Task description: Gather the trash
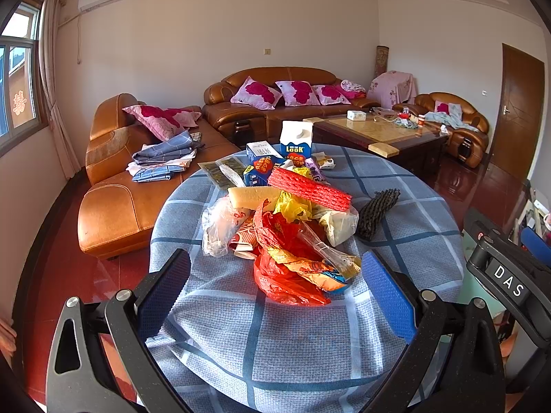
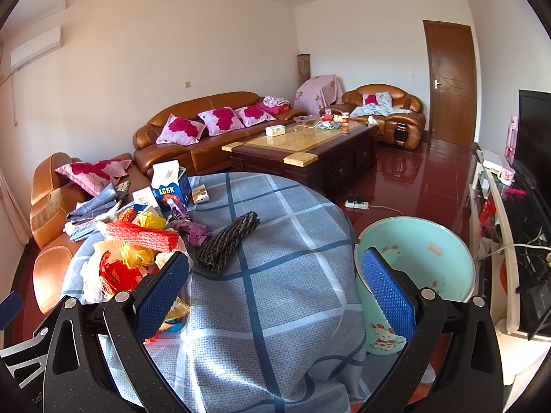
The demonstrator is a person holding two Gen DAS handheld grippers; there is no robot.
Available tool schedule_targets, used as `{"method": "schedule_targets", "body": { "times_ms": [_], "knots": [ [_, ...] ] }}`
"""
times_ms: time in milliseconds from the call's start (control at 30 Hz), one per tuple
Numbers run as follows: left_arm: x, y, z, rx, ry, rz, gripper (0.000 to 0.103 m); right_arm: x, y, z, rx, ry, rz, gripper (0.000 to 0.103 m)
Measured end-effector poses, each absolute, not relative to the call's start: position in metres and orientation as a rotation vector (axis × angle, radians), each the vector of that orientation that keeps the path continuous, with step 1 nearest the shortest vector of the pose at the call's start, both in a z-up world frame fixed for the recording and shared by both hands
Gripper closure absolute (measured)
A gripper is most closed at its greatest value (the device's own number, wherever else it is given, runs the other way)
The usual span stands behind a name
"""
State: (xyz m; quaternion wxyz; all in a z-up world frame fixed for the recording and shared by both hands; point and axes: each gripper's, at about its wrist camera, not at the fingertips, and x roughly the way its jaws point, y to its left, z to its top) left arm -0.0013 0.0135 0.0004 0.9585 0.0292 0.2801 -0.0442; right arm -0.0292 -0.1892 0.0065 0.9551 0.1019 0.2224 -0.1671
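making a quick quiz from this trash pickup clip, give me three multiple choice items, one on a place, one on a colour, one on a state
1. Where is the mint-green plastic bin?
A. on the sofa
B. beside the round checked-cloth table
C. on the coffee table

2. What colour is the ribbed foam sheet atop the trash pile?
A. red
B. green
C. white

3. How are the left gripper and right gripper?
A. both shut
B. one holding a wrapper
C. both open, empty

Answers: B, the bin stands against the table's edge; A, the sheet is red; C, jaws wide apart, nothing between them.
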Motion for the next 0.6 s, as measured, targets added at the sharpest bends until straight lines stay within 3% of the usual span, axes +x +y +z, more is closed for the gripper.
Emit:
{"method": "schedule_targets", "body": {
  "times_ms": [600],
  "knots": [
    [0.0022,0.0142,-0.0052,0.055,0.581,-0.091,0.006,-0.0295,-0.1873,0.0036,0.215,0.455,-0.338,0.004]
  ]
}}
